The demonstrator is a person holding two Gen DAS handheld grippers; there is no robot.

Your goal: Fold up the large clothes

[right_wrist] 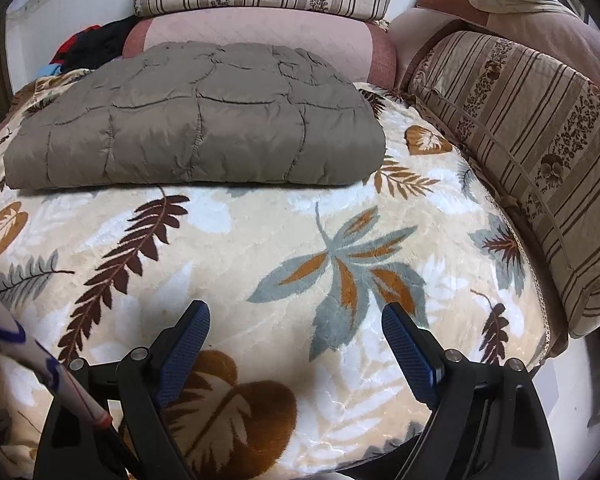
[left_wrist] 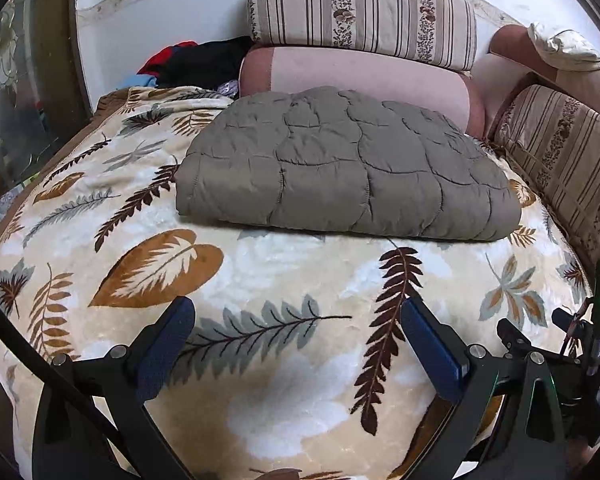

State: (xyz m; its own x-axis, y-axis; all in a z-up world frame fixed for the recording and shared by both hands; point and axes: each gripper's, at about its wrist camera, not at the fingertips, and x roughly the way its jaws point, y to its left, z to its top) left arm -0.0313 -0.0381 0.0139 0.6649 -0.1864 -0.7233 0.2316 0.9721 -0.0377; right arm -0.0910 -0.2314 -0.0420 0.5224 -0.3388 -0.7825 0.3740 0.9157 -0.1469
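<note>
1. My left gripper [left_wrist: 298, 312] has its 2 blue-padded fingers [left_wrist: 164, 344] spread wide, with nothing between them but the leaf-print blanket [left_wrist: 300, 360] below.
2. My right gripper [right_wrist: 296, 316] is likewise spread wide and holds nothing; its pads [right_wrist: 408, 352] hang over the same blanket.
3. The task's thing, a grey-brown quilted garment [left_wrist: 340, 168], lies folded into a thick flat bundle on the blanket, ahead of both grippers and well apart from them.
4. From the right wrist the garment [right_wrist: 196, 124] sits ahead and to the left; its near folded edge runs straight across.
5. Behind the garment a pink bolster [left_wrist: 360, 76] touches its far edge, and a striped floral cushion [left_wrist: 360, 12] rests on top of the bolster.
6. Another striped cushion [right_wrist: 520, 152] lines the blanket's right side.
7. A heap of black, red and blue clothes [left_wrist: 192, 64] sits in the far left corner, beside the bolster.
8. In the right wrist view a white rod with blue marks [right_wrist: 40, 360] crosses the lower left; I cannot tell what it is.
</note>
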